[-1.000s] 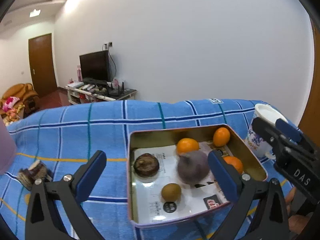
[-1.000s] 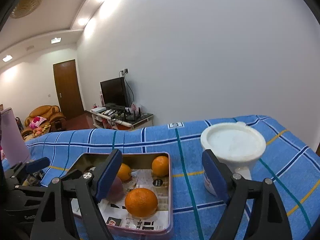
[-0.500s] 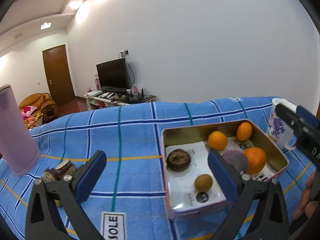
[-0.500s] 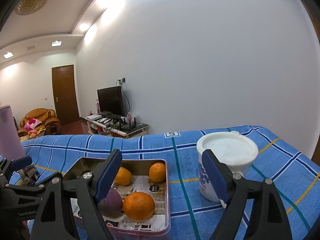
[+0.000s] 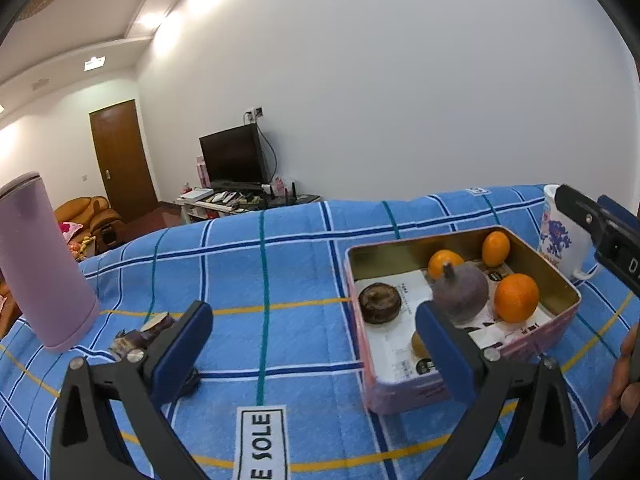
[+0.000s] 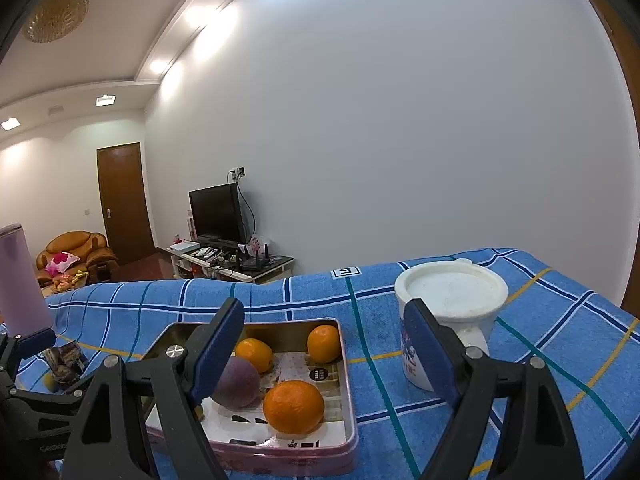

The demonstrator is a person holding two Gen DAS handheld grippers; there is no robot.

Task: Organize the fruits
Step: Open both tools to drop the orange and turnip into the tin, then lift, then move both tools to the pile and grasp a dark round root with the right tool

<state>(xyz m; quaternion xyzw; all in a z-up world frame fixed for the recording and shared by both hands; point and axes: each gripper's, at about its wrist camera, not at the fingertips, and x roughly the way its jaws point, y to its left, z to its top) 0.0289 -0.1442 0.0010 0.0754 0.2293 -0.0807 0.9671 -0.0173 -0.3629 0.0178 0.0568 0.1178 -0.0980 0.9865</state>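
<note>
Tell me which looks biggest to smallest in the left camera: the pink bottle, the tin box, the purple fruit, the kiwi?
1. Tin box
2. Pink bottle, nearly as big, but nearer the camera, so unsure
3. Purple fruit
4. Kiwi, half hidden behind the left gripper

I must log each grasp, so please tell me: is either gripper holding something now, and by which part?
Nothing is held. The left gripper and the right gripper both stand open and empty above the blue cloth; the fruits lie in the tin.

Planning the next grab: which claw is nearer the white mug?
Right. The right claw has the white mug just beyond its right finger. The left claw sits on the far side of the tin, away from it.
</note>
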